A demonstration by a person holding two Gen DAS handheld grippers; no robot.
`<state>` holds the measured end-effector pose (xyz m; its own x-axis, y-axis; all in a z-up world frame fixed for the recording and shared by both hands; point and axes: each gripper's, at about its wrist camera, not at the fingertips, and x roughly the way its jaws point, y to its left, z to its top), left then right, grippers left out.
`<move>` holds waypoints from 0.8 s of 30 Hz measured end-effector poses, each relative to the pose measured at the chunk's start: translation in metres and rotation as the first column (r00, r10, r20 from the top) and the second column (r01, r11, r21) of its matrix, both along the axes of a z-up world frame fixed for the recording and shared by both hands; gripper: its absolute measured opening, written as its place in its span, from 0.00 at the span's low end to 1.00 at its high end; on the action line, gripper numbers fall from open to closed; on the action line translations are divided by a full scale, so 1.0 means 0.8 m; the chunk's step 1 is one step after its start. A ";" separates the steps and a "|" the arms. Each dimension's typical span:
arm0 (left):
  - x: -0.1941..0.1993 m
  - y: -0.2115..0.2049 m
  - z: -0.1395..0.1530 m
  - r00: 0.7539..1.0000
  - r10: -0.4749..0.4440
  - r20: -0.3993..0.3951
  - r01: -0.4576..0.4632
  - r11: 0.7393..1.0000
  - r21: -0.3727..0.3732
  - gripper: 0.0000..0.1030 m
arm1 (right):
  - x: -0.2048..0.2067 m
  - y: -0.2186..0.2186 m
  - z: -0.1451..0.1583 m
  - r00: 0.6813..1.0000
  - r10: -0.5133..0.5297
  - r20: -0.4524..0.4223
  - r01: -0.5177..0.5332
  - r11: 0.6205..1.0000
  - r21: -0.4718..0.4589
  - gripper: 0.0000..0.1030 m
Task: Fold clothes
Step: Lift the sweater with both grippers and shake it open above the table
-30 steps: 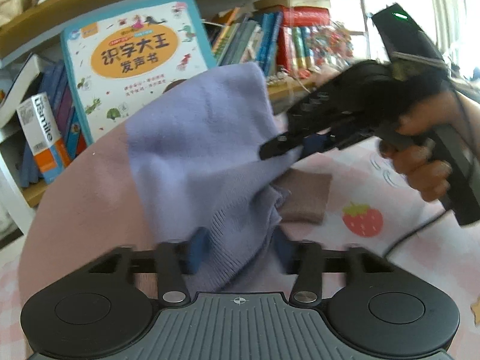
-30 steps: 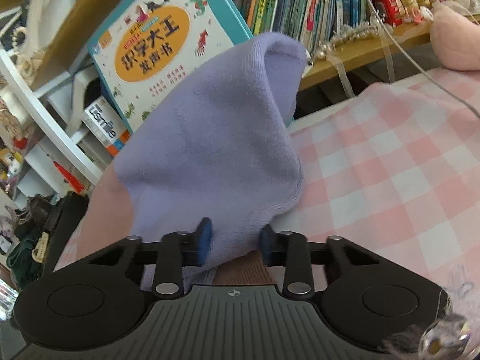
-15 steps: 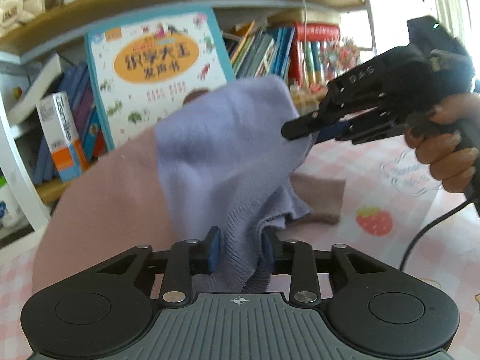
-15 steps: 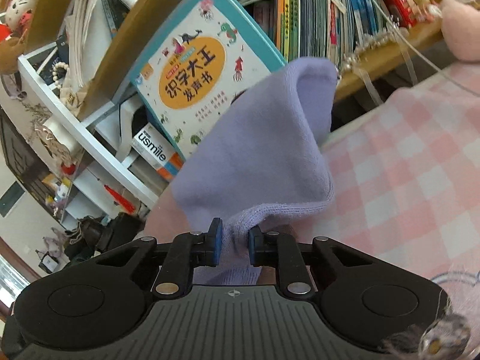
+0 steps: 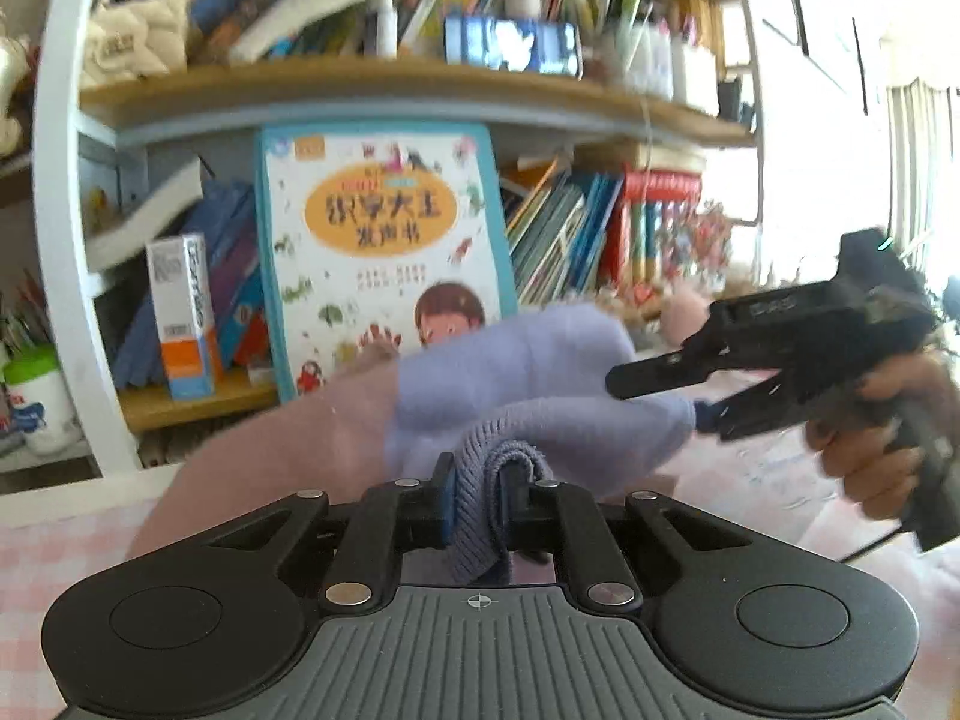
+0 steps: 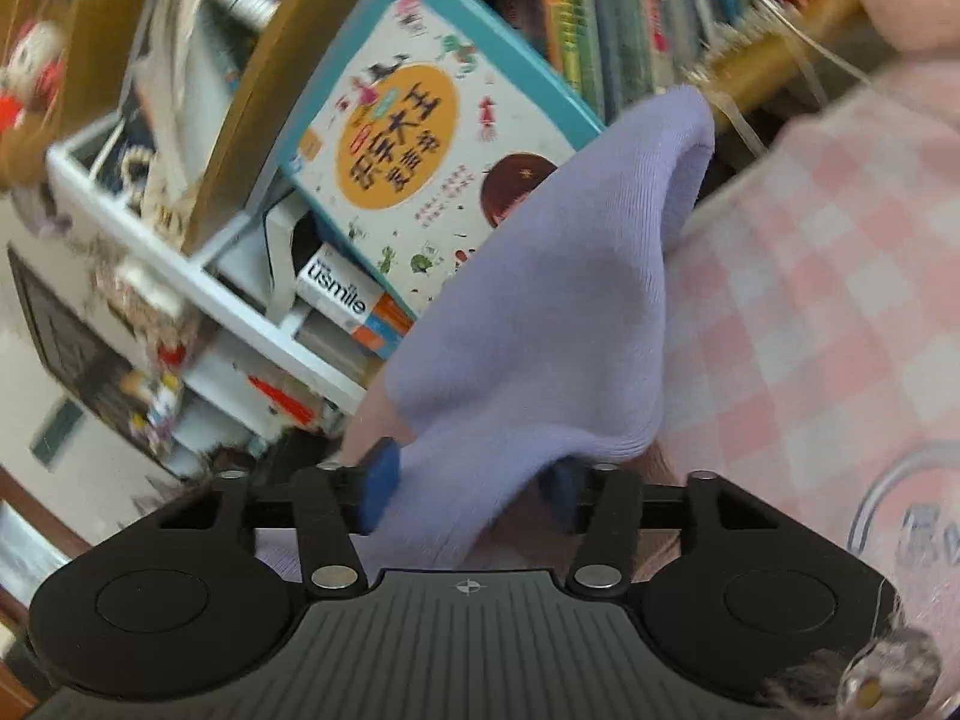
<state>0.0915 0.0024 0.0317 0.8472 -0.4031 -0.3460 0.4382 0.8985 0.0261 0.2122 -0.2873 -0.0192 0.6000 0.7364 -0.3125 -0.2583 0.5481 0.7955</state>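
Note:
A knit garment, lavender (image 5: 516,384) with a dusty pink part (image 5: 270,456), hangs lifted in front of a bookshelf. My left gripper (image 5: 477,507) is shut on its ribbed lavender edge. The right gripper shows in the left wrist view at right (image 5: 690,396), held by a hand, its fingers at the lavender fold. In the right wrist view the lavender cloth (image 6: 540,324) drapes between the fingers of my right gripper (image 6: 471,492), which stand apart. The pink part (image 6: 372,426) peeks behind it.
A bookshelf (image 5: 360,84) packed with books stands close behind. A large children's book (image 5: 384,246) leans on it, with a white and orange box (image 5: 183,312) beside it. A pink checked tablecloth (image 6: 840,312) covers the table, with a clear item (image 6: 912,516) at right.
Both grippers have risen with the garment. The left jaws have closed tight on the ribbed edge. The right jaws, pinched together half a second ago, have opened apart around the cloth.

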 end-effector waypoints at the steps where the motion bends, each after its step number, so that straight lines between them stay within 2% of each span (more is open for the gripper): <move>1: -0.009 0.002 0.002 1.000 -0.002 0.006 0.002 1.000 -0.005 0.12 | 0.000 -0.002 -0.004 0.999 -0.024 -0.024 0.024 1.000 0.005 0.62; 4: -0.034 0.009 0.006 1.000 -0.002 0.022 0.002 1.000 -0.018 0.12 | -0.001 -0.010 -0.016 0.991 -0.089 -0.095 0.091 0.996 0.021 0.63; 7: -0.054 0.020 0.015 0.999 -0.006 0.039 0.008 0.999 -0.046 0.12 | -0.001 -0.020 -0.030 0.980 -0.115 -0.163 0.132 0.986 0.100 0.62; 8: -0.059 0.024 0.017 0.999 -0.007 0.044 0.009 0.999 -0.047 0.12 | -0.003 -0.021 -0.029 0.980 -0.123 -0.159 0.142 0.984 0.110 0.61; 11: -0.075 0.037 0.022 0.999 -0.012 0.046 0.014 0.998 -0.054 0.12 | -0.007 -0.025 -0.028 0.978 -0.147 -0.146 0.168 0.976 0.141 0.38; 13: -0.085 0.041 0.022 0.999 -0.020 0.037 0.022 0.998 -0.061 0.12 | -0.011 -0.025 -0.024 0.980 -0.145 -0.134 0.163 0.977 0.140 0.15; 17: -0.107 0.029 0.022 0.994 -0.109 0.026 0.111 0.991 -0.072 0.12 | -0.022 -0.032 -0.006 0.983 -0.168 -0.076 0.176 0.977 0.117 0.10; 20: -0.122 0.011 0.036 0.968 -0.245 0.047 0.249 0.961 -0.122 0.11 | -0.039 -0.061 0.037 0.975 -0.220 0.032 0.212 0.963 0.168 0.10; 22: -0.129 0.000 0.051 0.936 -0.341 0.091 0.352 0.920 -0.171 0.11 | -0.051 -0.080 0.086 0.960 -0.246 0.135 0.219 0.958 0.187 0.10; 24: -0.135 -0.008 0.074 0.891 -0.420 0.174 0.451 0.865 -0.221 0.11 | -0.067 -0.088 0.155 0.925 -0.253 0.283 0.210 0.962 0.173 0.10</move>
<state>-0.0167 -0.0042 0.0907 0.5926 -0.7998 -0.0956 0.7941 0.5999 -0.0975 0.1590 -0.3577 0.1047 0.8085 0.5886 0.0026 -0.3756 0.5125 0.7722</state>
